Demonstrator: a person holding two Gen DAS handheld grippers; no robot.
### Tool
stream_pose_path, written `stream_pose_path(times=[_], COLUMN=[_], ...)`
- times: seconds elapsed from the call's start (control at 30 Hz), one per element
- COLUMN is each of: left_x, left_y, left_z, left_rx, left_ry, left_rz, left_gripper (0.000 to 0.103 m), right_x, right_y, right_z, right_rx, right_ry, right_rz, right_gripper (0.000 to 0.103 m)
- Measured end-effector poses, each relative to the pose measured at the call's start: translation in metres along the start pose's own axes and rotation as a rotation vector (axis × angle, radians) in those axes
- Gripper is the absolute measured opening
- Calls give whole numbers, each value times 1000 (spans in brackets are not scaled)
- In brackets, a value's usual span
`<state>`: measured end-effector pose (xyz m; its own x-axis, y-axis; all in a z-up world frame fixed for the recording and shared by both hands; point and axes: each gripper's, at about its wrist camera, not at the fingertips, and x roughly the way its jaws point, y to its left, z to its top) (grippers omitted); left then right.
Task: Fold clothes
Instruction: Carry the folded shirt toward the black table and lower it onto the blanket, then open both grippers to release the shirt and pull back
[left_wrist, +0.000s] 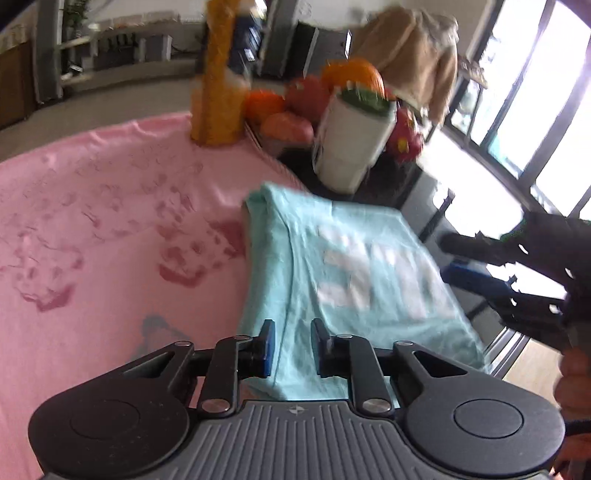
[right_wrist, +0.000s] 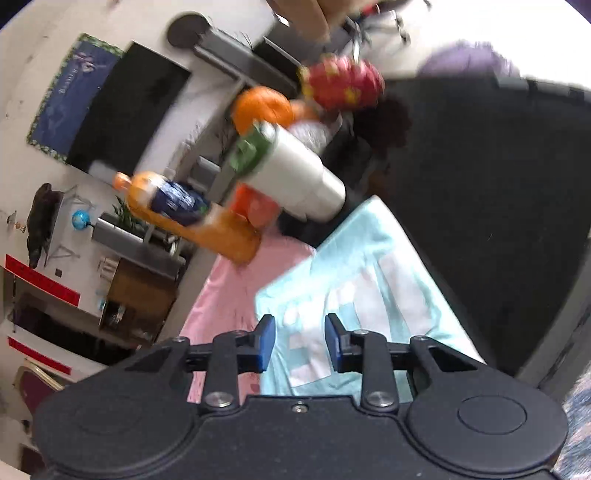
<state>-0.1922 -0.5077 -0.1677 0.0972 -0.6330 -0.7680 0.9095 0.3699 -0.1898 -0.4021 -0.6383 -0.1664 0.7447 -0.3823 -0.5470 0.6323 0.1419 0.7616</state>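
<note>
1. On the pink cloth (left_wrist: 92, 221) that covers the table, a light blue T-shirt (left_wrist: 354, 273) lies folded into a rectangle, its white print facing up.
2. The shirt's long axis runs away from the left gripper (left_wrist: 289, 347), toward a white cup (left_wrist: 351, 144) with a green lid.
3. The left gripper hovers over the shirt's near end; its blue-padded fingers (left_wrist: 266, 349) are spread apart, with nothing pinched between them.
4. The right gripper (right_wrist: 300, 345) also sits over the shirt, fingers parted and empty.
5. Both grippers look about equally near the shirt; the left one faces its near short edge.
6. Beyond the shirt stand an orange bottle (left_wrist: 218, 85) and a pile of fruit (left_wrist: 295, 107).
</note>
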Motion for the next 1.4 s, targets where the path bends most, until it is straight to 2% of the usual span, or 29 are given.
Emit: stream_pose_path(times=[0.07, 0.13, 0.23, 0.33, 0.43, 0.5, 0.57, 0.6, 0.67, 0.7, 0.73, 0.8, 0.87, 0.93, 0.97, 1.03, 1.07, 1.13, 1.27, 1.4], left_x=[12, 20, 21, 15, -5, -12, -6, -1, 2, -2, -8, -31, -60, -91, -107, -139, -153, -173, -193, -195], left_y=[5, 13, 16, 15, 8, -4, -13, -13, -8, -5, -3, -4, -10, -15, -16, -20, -21, -27, -38, -40], left_z=[-11, -21, -21, -20, -29, -36, -40, -41, -40, -37, -35, -32, -27, -21, -18, -14, -13, -14, -25, -35], left_rx=[10, 4, 9, 18, 43, 110, 159, 158, 122, 93, 71, 81, 101, 116, 114, 105, 103, 115, 148, 148], left_ry=[25, 25, 31, 35, 1, -18, 9, 33, 70, 90, 106, 92, 37, -21, -46, -94, -112, -125, -114, -78], left_rz=[31, 51, 58, 66, 57, 43, 52, 63, 74, 69, 67, 97, 129, 150, 141, 113, 95, 77, 54, 36], left_gripper=[18, 27, 27, 28, 17, 19, 28, 29, 32, 31, 28, 30, 47, 55, 65, 77, 82, 87, 89, 90], right_x=[9, 14, 18, 7, -15, -29, -31, -31, -34, -40, -46, -64, -85, -108, -120, -146, -159, -181, -208, -198], right_y=[-14, -28, -35, -26, -20, -23, -35, -41, -43, -39, -32, -13, 11, 39, 54, 83, 95, 116, 139, 138], right_z=[-6, -11, -10, -18, -38, -55, -64, -66, -64, -64, -64, -64, -62, -57, -55, -54, -54, -56, -70, -85], right_rx=[22, 48, 52, 25, -14, -9, 51, 81, 121, 124, 105, 44, -3, -49, -87, -165, -201, -265, -372, -438], right_ry=[8, 29, 45, 7, -40, -60, -59, -55, -57, -65, -80, -122, -148, -146, -151, -164, -173, -192, -230, -170], right_rz=[-62, -129, -96, -119, -135, -134, -184, -211, -211, -226, -233, -230, -205, -161, -144, -140, -149, -162, -260, -368], right_gripper=[30, 26, 26, 28, 30, 31, 31, 30, 30, 34, 44, 55, 59, 74, 77, 86, 87, 100, 103, 103])
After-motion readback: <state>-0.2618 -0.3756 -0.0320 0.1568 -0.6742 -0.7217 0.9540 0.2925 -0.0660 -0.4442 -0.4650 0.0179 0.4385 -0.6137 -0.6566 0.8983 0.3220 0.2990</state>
